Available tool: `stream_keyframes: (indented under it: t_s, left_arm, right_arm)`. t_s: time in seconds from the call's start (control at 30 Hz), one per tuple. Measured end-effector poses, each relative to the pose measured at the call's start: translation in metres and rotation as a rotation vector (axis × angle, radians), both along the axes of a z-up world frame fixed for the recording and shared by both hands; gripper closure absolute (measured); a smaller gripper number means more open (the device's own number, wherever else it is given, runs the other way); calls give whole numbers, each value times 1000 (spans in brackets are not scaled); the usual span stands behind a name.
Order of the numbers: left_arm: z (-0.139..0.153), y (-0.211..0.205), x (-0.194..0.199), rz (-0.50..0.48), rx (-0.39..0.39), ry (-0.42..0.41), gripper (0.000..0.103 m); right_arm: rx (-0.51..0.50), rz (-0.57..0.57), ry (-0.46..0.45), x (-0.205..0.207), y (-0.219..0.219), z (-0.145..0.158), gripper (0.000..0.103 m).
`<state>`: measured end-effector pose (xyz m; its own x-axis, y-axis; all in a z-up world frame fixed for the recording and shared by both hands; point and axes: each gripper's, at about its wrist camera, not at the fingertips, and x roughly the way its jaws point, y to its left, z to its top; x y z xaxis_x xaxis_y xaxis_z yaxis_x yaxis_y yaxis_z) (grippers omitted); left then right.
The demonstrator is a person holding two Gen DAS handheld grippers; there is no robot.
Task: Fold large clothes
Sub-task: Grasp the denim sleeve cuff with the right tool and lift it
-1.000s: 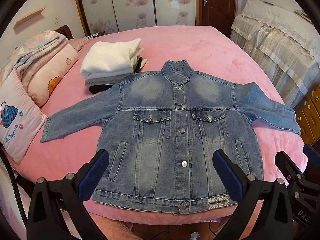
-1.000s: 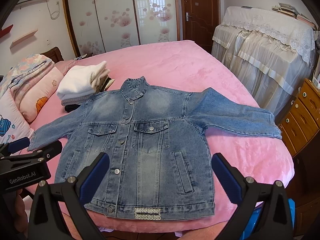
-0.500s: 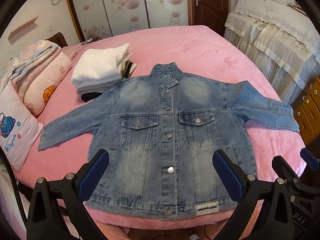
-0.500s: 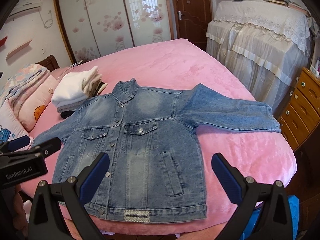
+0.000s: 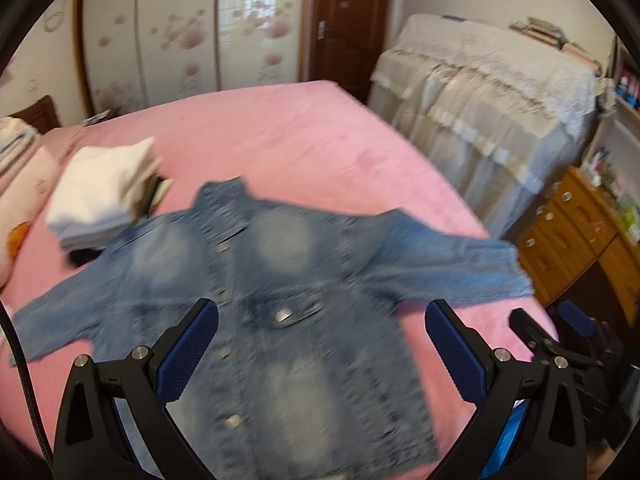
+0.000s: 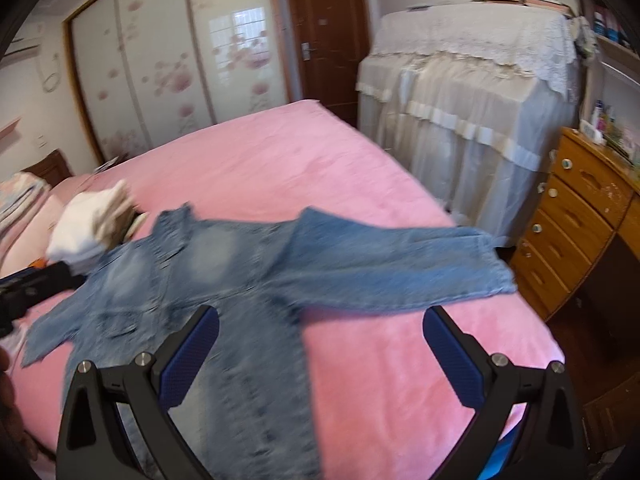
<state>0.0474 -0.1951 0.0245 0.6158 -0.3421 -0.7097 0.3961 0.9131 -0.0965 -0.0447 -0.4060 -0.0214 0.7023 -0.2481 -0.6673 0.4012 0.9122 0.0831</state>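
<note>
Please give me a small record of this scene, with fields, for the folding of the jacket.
garment: denim jacket, spread flat, front up, sleeves out, unfolded
surface: pink bed
beside the collar: stack of folded clothes, white on top
left gripper: open, above the jacket, holds nothing
right gripper: open, above the jacket's edge, holds nothing
image quality: motion blur in both views

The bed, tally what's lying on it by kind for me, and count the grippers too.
Denim jacket, spread flat on the pink bed: 1
Stack of folded clothes, white on top: 1
Pillows at the left edge, partly cut off: at least 1
Grippers, left gripper and right gripper, both open and empty: 2
Total: 5
</note>
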Motion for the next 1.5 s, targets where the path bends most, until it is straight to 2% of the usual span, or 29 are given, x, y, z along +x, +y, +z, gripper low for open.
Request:
stream_keyframes:
  t_s: [0.13,0.27,0.4,0.47,0.53,0.67,0.7,0.77,0.87,0.97,1.0,1.03,1.07,1.1,1.13,1.17,1.27,1.33,1.4,1.5]
  left_arm:
    - [-12,-40,25,-62,-50,-15,0]
    - [-37,-81,43,-121,-29,-45,0]
    - [-83,-124,67,-153,-13,31,0]
    - [-104,-138,75,-160,-32,60,0]
    - [-125,-150,83,-153,-13,94,0]
    - [-160,-164,95,-132,36,148,0]
    - [-170,-169,99,-135,39,176,3]
    - [-183,-172,104,-153,27,217,10]
    - [-193,-173,107,-167,8,234,10]
    - [-194,-178,105,-182,-3,223,10]
    - [-194,-181,104,-190,-5,218,10]
    - [-191,-182,104,-194,-9,217,10]
    - [-190,-183,103,-196,-12,212,10]
    - [-188,-182,104,-194,-11,209,10]
    - [-187,-180,103,-191,-12,203,10]
    - [-184,-175,103,-184,-10,200,10]
    - [-176,-154,105,-143,-10,192,10]
    - [-170,-128,108,-89,-21,180,10]
    - [-163,-98,111,-30,-39,168,10]
    - [-152,-44,114,83,-78,144,10]
  right_arm:
    - [15,-88,22,15,-55,-21,1]
    - [86,-179,61,24,-116,-52,1]
    - [162,-252,107,23,-164,-88,1]
    - [220,-269,119,21,-181,-106,4]
    - [292,-280,129,17,-195,-124,13]
    - [422,-315,111,9,-217,-152,15]
    - [448,-331,105,7,-222,-159,15]
    - [480,-352,87,8,-229,-166,16]
    - [525,-381,65,16,-243,-178,20]
    - [541,-401,43,23,-253,-185,30]
    - [539,-413,47,27,-256,-189,40]
    - [532,-421,50,28,-259,-190,53]
    - [512,-439,61,31,-260,-191,62]
    - [490,-458,64,33,-261,-190,79]
    - [483,-462,59,35,-261,-190,91]
    - [476,-464,46,36,-260,-187,95]
    - [342,-441,-13,43,-237,-154,96]
    - [247,-359,-86,51,-208,-119,96]
    - [183,-214,-168,67,-164,-80,96]
    - [111,10,-237,95,-95,-41,96]
